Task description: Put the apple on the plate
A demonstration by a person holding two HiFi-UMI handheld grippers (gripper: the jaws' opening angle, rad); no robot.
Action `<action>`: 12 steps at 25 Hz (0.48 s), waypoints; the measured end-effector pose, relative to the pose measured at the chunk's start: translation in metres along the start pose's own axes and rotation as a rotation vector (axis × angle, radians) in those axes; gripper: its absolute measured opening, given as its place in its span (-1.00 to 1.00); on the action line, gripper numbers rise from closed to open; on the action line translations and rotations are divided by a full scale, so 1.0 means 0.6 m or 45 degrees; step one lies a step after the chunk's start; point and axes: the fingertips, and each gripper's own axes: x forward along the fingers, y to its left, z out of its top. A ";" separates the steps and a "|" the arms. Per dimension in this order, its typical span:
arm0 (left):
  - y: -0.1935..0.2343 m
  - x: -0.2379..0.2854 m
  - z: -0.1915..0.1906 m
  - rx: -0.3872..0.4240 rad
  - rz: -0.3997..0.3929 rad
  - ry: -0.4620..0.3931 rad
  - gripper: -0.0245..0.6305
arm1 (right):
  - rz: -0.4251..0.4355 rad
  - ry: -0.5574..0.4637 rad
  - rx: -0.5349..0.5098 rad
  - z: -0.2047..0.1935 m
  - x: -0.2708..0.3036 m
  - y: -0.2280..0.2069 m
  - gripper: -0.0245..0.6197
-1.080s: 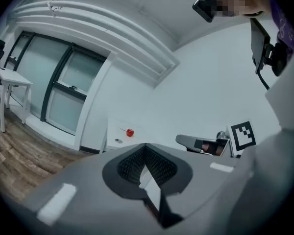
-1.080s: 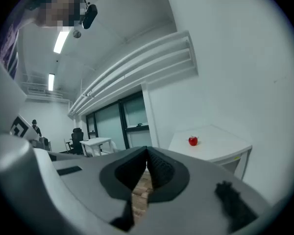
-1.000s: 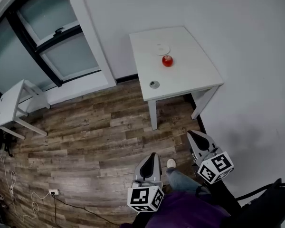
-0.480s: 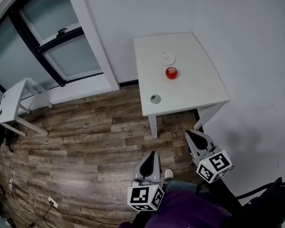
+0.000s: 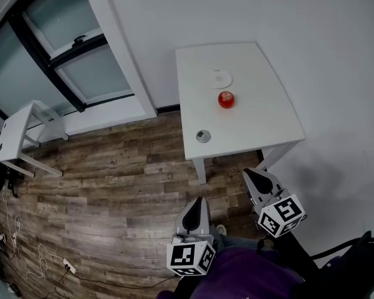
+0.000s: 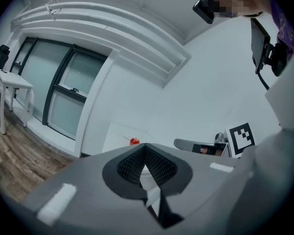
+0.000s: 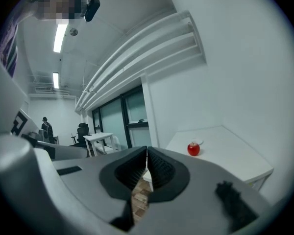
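Both clenched on nothing, left gripper (image 5: 198, 203) and right gripper (image 5: 252, 174), short of the table's (image 5: 262, 123) near edge, likely just for the approach. At the table's middle, apple (image 5: 225, 99); just behind, plate (image 5: 221, 78), bare.

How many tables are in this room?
2. The big table, ahead, holds the apple; the small table stands at the left beside the window. More may be hidden out of view.

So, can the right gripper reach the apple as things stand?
Probably not yet: the right gripper is short of the table, jaws shut. The apple stands in the open, unblocked.
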 end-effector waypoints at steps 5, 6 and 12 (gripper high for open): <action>0.016 0.034 0.003 0.000 -0.004 0.004 -0.91 | 0.004 0.008 0.002 -0.002 0.036 -0.019 -0.89; 0.021 0.042 0.006 0.003 -0.009 0.003 -0.91 | 0.003 0.006 0.004 -0.001 0.045 -0.023 -0.89; 0.065 0.117 0.036 0.021 -0.041 0.004 -0.91 | -0.039 -0.015 0.013 0.015 0.119 -0.060 -0.89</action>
